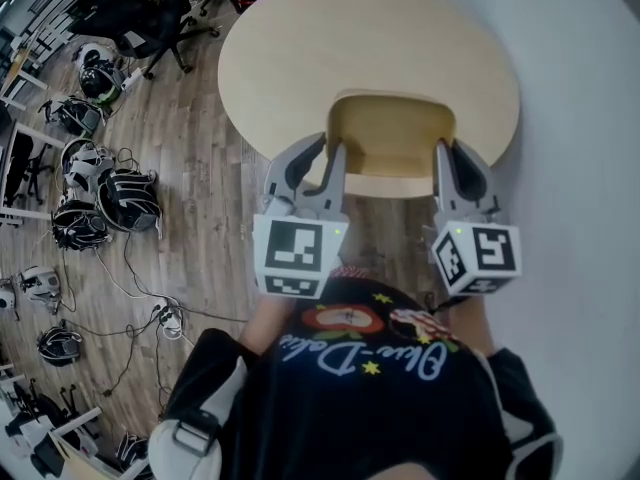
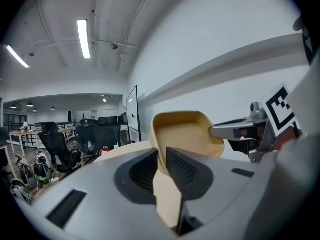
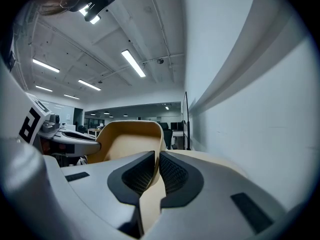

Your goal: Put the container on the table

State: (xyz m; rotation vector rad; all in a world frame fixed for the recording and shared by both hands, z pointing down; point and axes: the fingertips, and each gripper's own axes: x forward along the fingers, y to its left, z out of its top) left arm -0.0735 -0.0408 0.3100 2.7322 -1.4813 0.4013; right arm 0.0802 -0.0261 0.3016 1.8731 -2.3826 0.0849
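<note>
At the far left, a floor of narrow wood planks carries a scatter of rounded black-and-white gear and thin looping cables, with black office chairs beyond, so that side is cluttered. The left tool, smooth grey plastic with dark ribbed pads, is clamped on the container's left wall, the thin wall pinched between both pads. The container is a matte, mustard-yellow tub with rounded corners, a soft curled rim and an open, hollow inside. It hangs between the two tools over the near edge of the counter; whether its bottom touches cannot be told. The counter is a pale, smooth round top with a clean curved edge, and its whole surface beyond the container is bare. The right tool, the same grey shell and ribbed pads, is closed on the container's right wall in the same way. Just to the right stands a plain light wall, close beside the counter's edge, leaving only a narrow strip on that side.
</note>
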